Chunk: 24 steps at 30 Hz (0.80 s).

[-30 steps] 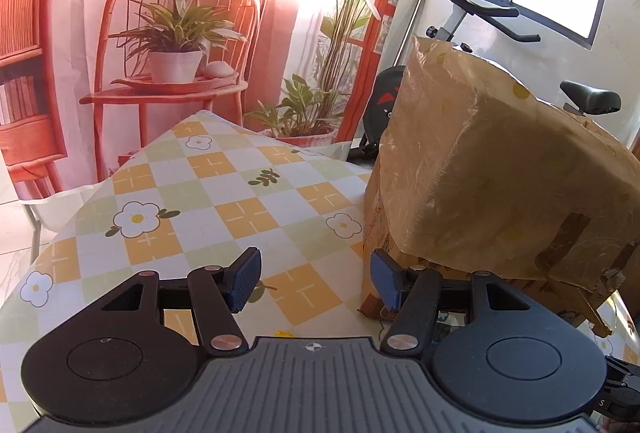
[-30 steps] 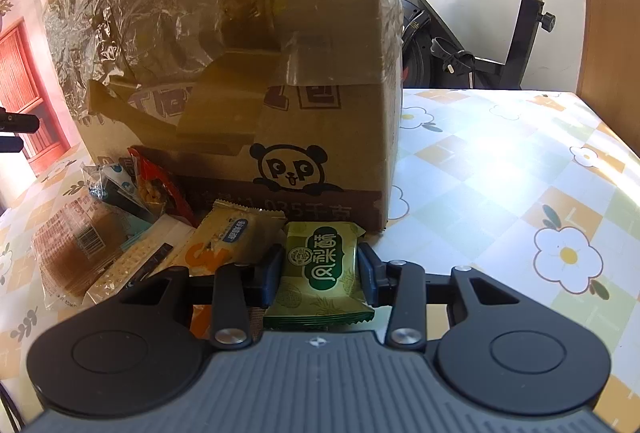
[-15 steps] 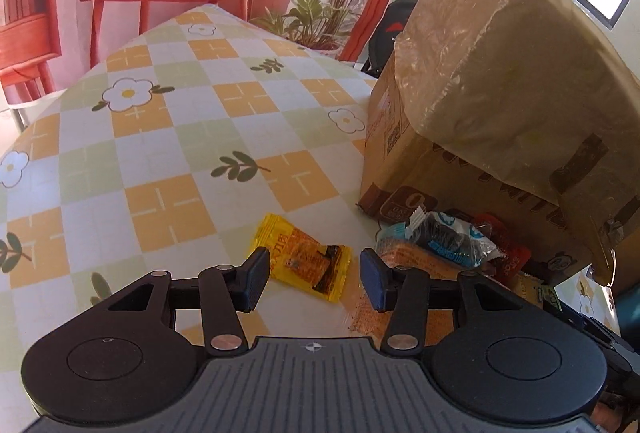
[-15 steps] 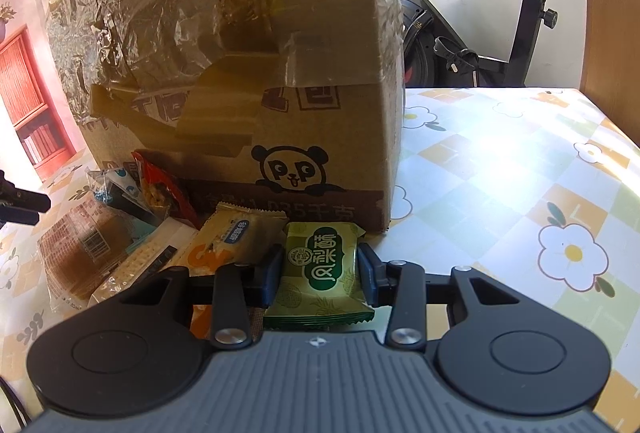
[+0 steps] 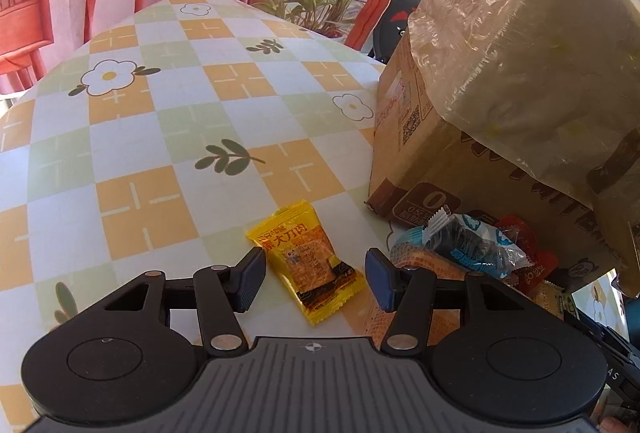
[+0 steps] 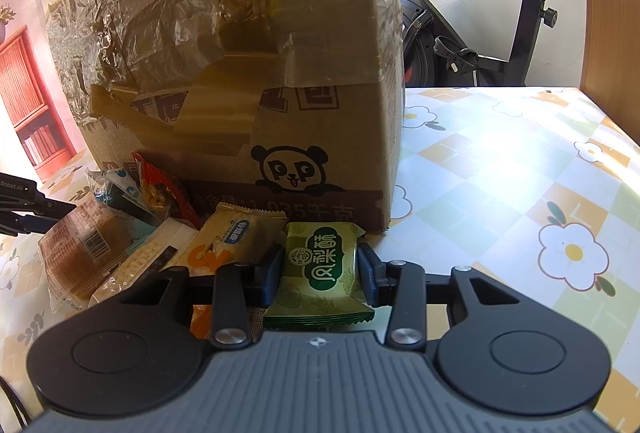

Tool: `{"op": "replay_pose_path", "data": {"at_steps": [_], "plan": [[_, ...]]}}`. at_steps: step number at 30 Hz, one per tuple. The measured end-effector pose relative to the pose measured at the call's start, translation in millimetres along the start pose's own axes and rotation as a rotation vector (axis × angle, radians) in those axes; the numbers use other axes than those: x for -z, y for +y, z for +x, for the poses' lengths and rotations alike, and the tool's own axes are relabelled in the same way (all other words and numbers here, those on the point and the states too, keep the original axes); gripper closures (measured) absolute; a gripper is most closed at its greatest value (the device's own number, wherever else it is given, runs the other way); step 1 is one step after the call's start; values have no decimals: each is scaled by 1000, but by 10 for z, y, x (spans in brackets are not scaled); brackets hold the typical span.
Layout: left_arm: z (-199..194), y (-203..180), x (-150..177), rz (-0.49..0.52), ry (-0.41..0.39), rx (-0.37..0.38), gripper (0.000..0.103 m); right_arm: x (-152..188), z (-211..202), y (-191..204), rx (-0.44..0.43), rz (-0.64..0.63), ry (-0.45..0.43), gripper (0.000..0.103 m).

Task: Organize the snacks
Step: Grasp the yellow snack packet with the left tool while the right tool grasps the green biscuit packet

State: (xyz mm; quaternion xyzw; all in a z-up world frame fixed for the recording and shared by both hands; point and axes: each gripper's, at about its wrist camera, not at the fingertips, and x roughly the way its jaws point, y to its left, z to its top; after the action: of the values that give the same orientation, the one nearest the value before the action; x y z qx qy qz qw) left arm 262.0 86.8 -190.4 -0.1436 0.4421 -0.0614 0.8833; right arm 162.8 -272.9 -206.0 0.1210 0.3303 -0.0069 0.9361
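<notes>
Lower and tilted further down than a second ago, the left gripper [image 5: 315,279] now frames a snack, while the right gripper [image 6: 318,273] has not shifted.

Between the left gripper's blue pads [image 5: 252,279], which have just been spreading a little, lies a flat yellow foil snack packet with orange print [image 5: 308,265] on the checked flower-pattern tablecloth [image 5: 168,137]; the pads stand apart from it on both sides, so the jaws are open around it. Ahead and to its right sits a large brown cardboard box wrapped in crinkled clear film [image 5: 512,73], with a blue-and-black wrapped snack [image 5: 468,245] at its foot. The right gripper is clamped on a green rectangular pastry packet [image 6: 322,269], pads pressing both edges, just in front of the box's panda print [image 6: 294,169]. A heap of other wrapped snacks [image 6: 120,245] lies to its left.
</notes>
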Motion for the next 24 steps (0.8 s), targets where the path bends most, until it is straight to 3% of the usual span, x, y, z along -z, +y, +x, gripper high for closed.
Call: {"op": "replay_pose_path", "data": {"at_steps": [3, 9, 12, 14, 16, 24], "plan": [[84, -57, -72, 33, -15, -12, 45, -1, 0, -1, 0, 0, 0, 61], [159, -243, -7, 193, -57, -91, 46, 1, 0, -2, -2, 3, 0, 61], [138, -358, 95, 280, -61, -176, 51, 1, 0, 0, -2, 2, 0, 61], [103, -361, 135, 272, -67, -182, 53, 2, -3, -1, -2, 4, 0, 61], [56, -336, 158, 256, -78, -186, 68, 4, -3, -3, -4, 6, 0, 61], [-209, -174, 180, 154, -140, -173, 70, 0, -2, -22, -9, 11, -1, 61]]}}
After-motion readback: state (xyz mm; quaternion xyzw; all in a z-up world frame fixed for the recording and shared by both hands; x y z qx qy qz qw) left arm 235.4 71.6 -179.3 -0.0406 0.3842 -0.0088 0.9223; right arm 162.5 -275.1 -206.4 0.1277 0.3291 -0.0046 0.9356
